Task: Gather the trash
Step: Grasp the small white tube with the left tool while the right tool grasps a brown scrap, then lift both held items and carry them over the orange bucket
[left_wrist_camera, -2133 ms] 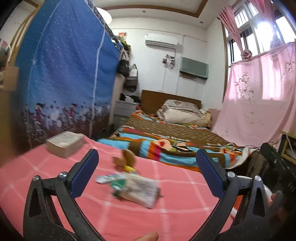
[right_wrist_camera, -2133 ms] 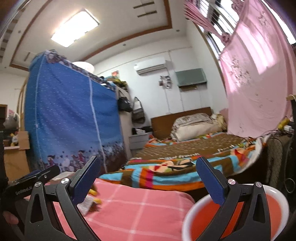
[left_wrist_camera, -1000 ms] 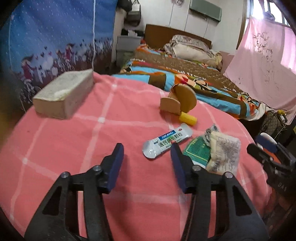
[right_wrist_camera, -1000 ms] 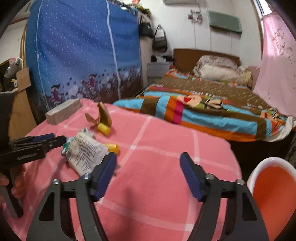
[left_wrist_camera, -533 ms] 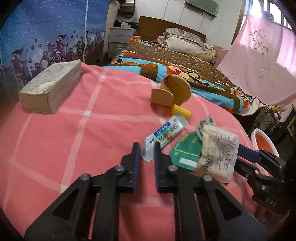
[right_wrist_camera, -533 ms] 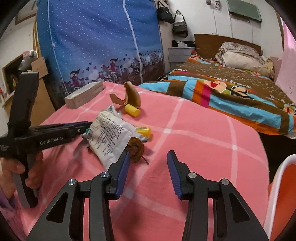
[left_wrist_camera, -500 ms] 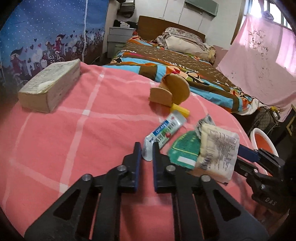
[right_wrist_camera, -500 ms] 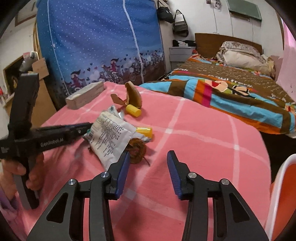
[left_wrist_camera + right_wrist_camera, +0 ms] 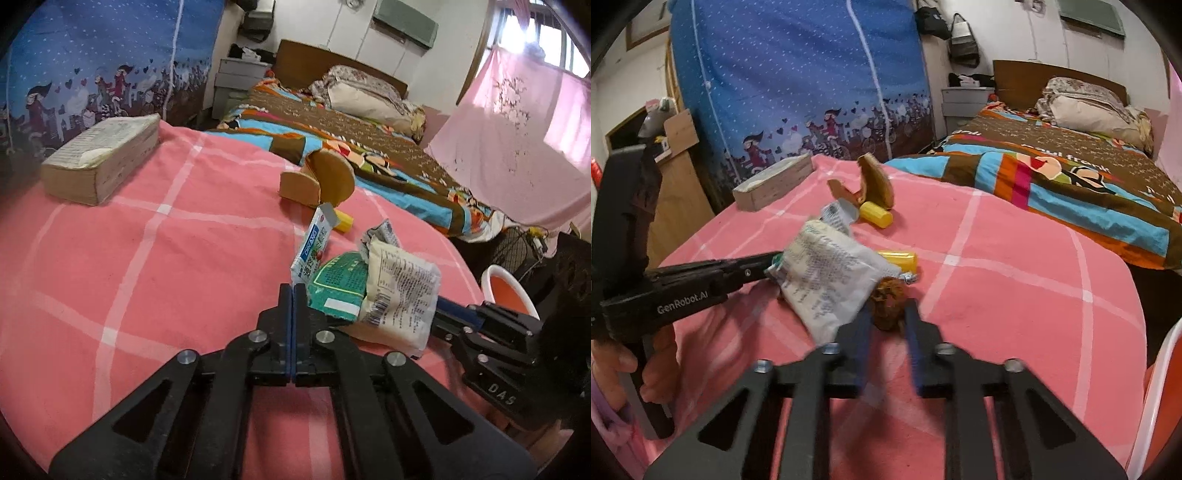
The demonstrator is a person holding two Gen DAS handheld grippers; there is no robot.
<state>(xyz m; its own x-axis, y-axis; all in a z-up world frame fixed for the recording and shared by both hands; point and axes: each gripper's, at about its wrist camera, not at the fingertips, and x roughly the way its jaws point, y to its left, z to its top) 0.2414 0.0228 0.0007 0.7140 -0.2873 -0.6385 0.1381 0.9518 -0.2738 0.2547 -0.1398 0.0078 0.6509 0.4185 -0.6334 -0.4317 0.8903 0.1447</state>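
Observation:
On the pink checked cloth lies a heap of trash. My left gripper is shut on the white DIKANG sachet; its jaws are closing tight on the lower end, and the far end tilts up. Beside it lie a green packet and a white printed packet. In the right wrist view my right gripper has its jaws closing on a brown crumpled lump, pads touching both sides. The white printed packet sits just left of it, with the left gripper reaching in from the left.
A thick book lies far left, and a wooden piece stands behind the heap. Yellow caps lie nearby. A red bin with a white rim stands beyond the table's right edge. A bed is behind.
The left jaws went from half open to shut on the sachet, whose far end rose. The right jaws narrowed from wide apart onto the brown lump and moved closer to the heap.

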